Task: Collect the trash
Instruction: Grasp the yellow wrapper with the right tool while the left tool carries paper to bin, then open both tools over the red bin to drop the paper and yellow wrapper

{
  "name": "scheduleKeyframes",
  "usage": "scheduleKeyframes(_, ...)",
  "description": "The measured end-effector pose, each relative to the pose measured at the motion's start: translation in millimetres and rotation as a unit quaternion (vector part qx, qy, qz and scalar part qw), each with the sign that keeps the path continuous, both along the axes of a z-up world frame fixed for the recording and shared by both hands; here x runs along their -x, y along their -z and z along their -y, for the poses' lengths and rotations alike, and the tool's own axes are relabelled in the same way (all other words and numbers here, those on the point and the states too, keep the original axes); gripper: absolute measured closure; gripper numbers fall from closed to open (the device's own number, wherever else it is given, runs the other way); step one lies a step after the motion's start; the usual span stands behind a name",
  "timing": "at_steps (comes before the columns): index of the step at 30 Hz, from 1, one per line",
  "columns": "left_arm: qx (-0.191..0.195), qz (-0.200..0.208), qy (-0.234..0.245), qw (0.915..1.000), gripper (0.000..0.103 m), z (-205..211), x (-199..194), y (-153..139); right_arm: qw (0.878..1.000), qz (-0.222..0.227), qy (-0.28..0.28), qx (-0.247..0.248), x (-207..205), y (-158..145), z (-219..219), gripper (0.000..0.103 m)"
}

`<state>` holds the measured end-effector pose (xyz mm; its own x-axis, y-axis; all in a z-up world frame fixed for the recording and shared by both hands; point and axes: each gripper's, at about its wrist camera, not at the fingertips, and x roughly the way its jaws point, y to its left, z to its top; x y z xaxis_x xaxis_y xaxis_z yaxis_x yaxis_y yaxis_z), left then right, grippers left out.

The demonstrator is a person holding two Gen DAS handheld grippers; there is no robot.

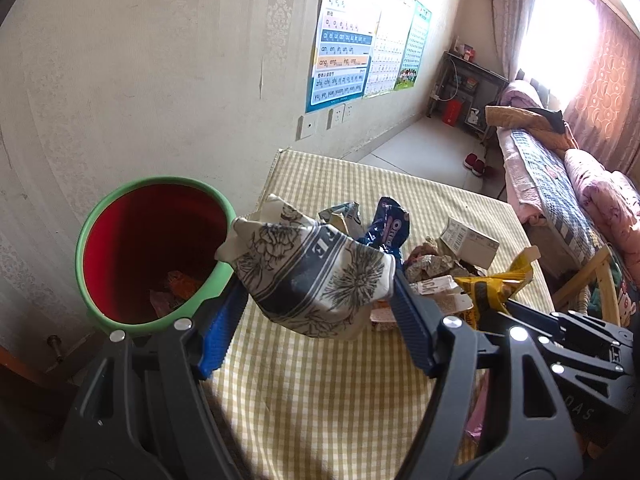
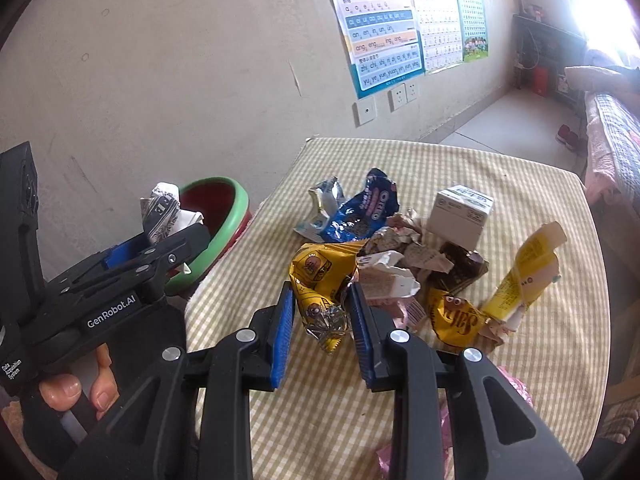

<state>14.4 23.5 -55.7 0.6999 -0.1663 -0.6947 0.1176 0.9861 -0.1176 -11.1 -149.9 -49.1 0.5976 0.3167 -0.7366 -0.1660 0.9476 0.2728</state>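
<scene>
The left gripper (image 1: pixel 316 292) has its 2 blue pads clamped on a crumpled white wrapper with dark flower prints (image 1: pixel 308 276), held clear of the checked tablecloth (image 1: pixel 320 380) and just right of the green-rimmed red bin (image 1: pixel 156 248), which stands at the table's left edge against the wall. Inside the bin a few orange and pink scraps lie at the bottom. The right gripper (image 2: pixel 322 314) has its pads pressed together on a yellow snack wrapper (image 2: pixel 320 276), pinching its crinkled near end at the near side of the trash pile. The rest of the pile lies on the cloth farther off: a blue Oreo wrapper (image 2: pixel 362 210), a small white carton (image 2: pixel 460 210) to the right, crumpled paper (image 2: pixel 394 240) between them, another yellow packet (image 2: pixel 456 316) and a tall yellow sachet (image 2: pixel 528 276) at the far right. In the right wrist view, fingers of the person's hand (image 2: pixel 76 394) wrap the left gripper's handle at the lower left. Alphabet posters (image 1: pixel 344 40) hang on the wall beyond the table.
</scene>
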Motion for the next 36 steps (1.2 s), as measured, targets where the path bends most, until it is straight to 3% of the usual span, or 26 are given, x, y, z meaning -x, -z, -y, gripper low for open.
scheduleKeyframes(36, 0.006, 0.005, -0.124, 0.9922, 0.034, -100.2, -31.4, -0.7, 0.997, 0.024, -0.073, -0.005, -69.1, -25.2, -91.4, 0.075)
